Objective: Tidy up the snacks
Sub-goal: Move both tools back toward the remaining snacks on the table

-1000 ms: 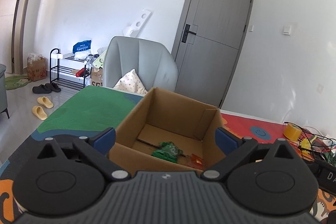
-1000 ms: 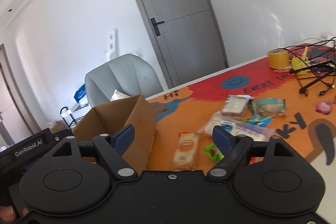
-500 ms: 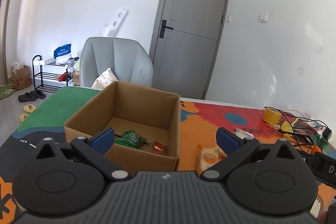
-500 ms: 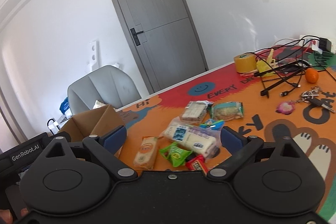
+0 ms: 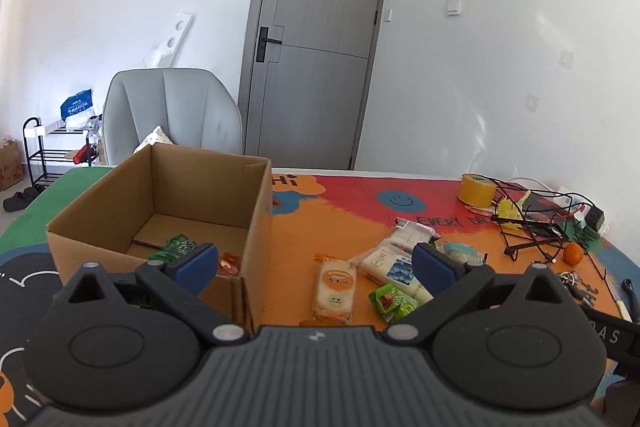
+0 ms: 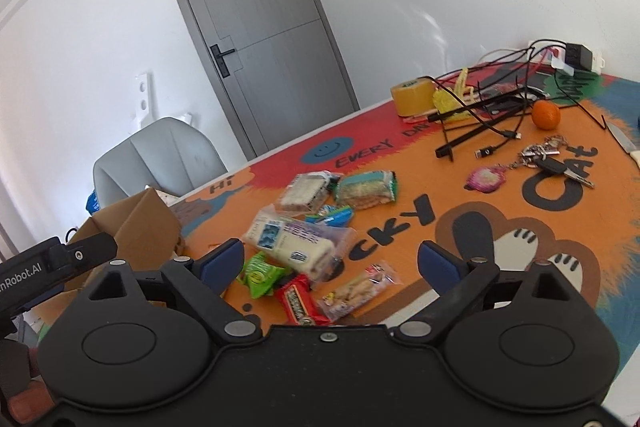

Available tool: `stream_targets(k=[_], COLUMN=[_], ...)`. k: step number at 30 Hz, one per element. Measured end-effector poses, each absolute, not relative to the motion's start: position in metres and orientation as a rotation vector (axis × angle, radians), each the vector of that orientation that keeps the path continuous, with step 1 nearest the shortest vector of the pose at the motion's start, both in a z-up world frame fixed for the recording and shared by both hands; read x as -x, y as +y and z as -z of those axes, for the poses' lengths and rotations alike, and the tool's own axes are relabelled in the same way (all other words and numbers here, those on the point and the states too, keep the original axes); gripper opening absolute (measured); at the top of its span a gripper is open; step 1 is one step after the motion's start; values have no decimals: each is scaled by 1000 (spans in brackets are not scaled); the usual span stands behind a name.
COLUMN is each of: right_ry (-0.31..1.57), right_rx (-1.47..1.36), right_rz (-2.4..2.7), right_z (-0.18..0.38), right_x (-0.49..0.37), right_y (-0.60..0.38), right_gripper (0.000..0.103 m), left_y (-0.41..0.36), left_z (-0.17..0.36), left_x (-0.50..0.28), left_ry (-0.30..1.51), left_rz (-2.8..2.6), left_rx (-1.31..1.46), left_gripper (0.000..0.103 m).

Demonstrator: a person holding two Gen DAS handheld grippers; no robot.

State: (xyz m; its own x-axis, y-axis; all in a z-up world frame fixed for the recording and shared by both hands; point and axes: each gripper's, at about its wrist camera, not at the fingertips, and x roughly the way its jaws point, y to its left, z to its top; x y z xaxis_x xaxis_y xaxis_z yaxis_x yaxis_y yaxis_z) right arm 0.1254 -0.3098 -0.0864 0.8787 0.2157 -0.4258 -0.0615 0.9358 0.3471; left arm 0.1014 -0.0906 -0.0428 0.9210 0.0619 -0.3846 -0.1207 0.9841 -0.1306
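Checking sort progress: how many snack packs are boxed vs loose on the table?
Boxed packs: 2
Loose packs: 8 visible
Total: 10

On the desk (image 5: 320, 219) the open box (image 5: 256, 211) stands left — snack packets (image 5: 335, 287) lie right of it, cables (image 5: 536, 219) behind them.

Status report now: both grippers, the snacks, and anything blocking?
Left gripper open, empty. Right gripper empty, jaws closing. Two snacks in box, pile of snacks on table. Nothing blocking.
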Motion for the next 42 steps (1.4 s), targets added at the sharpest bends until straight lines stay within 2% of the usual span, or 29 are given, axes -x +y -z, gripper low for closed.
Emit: stream_targets(k=[10,17,25,28,33,42], right_ry=[552,575,603,602,604,587], right_rx=[-349,-353,-344,-329,-363,-402], right_rz=[-137,-134,-148,-143,-142,-85], right_z=[112,122,128,128,131,131], right_x=[-140,-153,-168,-171,-174,-173], right_y=[-316,-317,-310,-310,-323,-347], right_gripper=[72,69,58,50,35,33], left_y=[-112,-124,-129,-133,-141,-159], left_z=[56,69,83,87,92,103], left_x=[-113,-127,-144,-150,-161,-185], left_ry=[414,453,513,534,552,593], left_rz=[-47,-16,-2,5,13,10], left_rx=[134,135,151,150,149,141], left_gripper=[99,91,66,62,61,61])
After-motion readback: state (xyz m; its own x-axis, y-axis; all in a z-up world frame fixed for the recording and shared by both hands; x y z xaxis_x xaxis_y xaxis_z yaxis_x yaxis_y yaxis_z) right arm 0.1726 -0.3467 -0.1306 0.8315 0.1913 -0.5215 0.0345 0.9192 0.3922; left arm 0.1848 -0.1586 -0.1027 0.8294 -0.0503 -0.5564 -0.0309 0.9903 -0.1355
